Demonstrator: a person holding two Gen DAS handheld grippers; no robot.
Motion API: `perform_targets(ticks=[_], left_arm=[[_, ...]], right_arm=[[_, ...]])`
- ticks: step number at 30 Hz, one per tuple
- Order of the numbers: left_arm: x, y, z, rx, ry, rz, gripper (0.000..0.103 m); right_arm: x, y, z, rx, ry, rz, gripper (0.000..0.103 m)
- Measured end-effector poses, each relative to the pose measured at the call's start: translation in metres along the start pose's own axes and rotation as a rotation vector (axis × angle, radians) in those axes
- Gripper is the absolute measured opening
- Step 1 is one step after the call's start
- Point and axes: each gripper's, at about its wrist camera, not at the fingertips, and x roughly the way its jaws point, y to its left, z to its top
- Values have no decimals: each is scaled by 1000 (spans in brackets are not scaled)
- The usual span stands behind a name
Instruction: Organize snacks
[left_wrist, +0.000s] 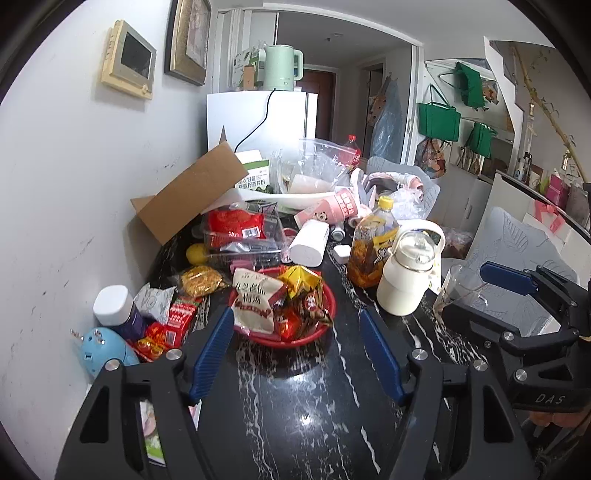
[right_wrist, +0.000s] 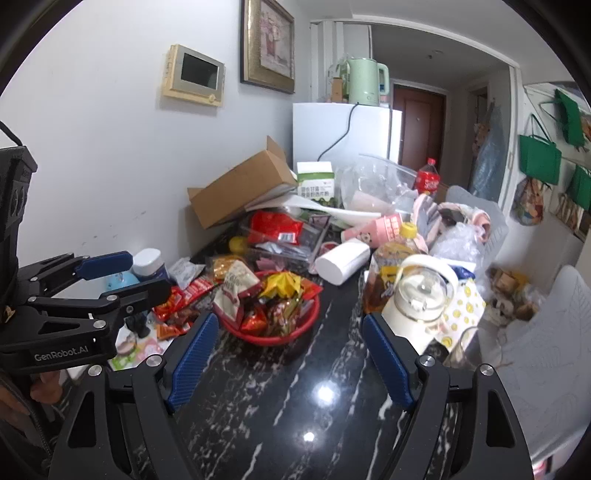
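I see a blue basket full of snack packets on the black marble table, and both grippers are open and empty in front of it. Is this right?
Not quite: the basket is red, not blue, as the left wrist view shows. The rest holds: it is full of snack packets on the black marble table, and the left gripper and right gripper are open and empty.

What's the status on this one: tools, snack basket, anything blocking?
Both tools, left and right, open and empty. Red basket heaped with snacks. More packets loose beside it. White jug close on its other side.
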Motion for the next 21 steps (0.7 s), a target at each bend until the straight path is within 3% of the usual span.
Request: perform_targets(ticks=[12,21], left_arm=[[3,4,-36,-17,55,31,70],[13,5,-49,-27,87,11,70]], right_arm=[[10,6,-41,61,68,5,84],[17,5,-60,88,91,16,84]])
